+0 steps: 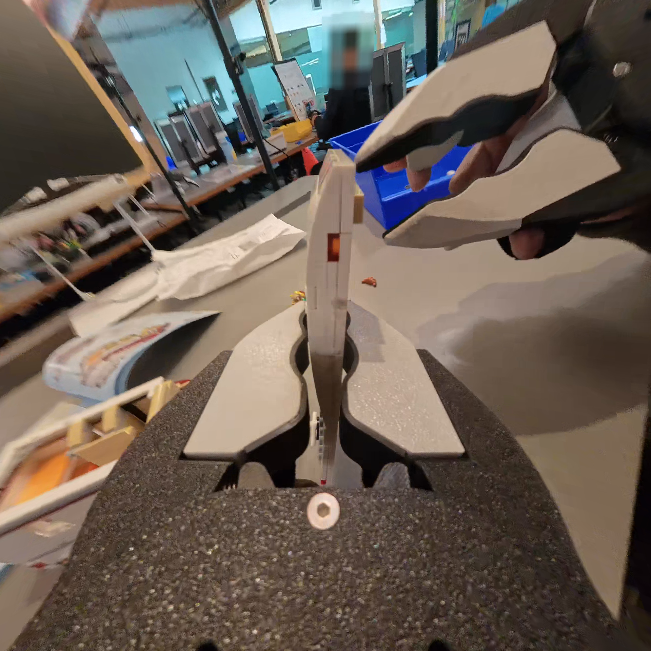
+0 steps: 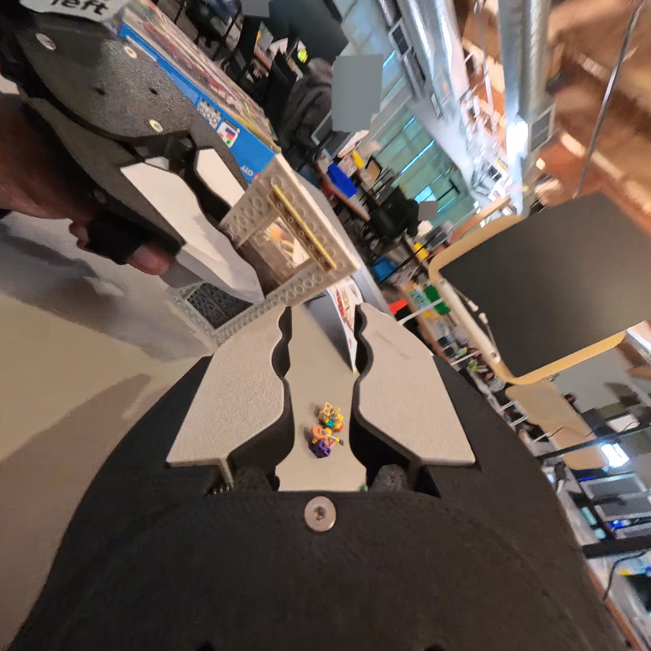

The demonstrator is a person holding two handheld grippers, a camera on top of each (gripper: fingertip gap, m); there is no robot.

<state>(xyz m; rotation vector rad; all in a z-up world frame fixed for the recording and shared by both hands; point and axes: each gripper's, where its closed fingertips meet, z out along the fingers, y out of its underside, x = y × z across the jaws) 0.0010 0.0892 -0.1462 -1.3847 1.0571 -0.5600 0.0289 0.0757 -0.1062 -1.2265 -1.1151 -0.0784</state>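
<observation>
The white brick panel (image 1: 329, 253) is standing edge-on at centre frame, clamped between the left gripper (image 1: 326, 317) pads, its lower end hidden in shadow. The right gripper (image 2: 322, 313) is hanging apart and bare (small colourful pieces (image 2: 326, 429) blurred beneath), beside the studded panel.

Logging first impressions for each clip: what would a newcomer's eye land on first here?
Dead centre in the left wrist view, the left tool clamps a white brick-built panel, held edge-on above the grey table. The right tool hangs open at upper right, in front of a blue bin. Through its fingers, small colourful toy pieces lie on the table.
</observation>
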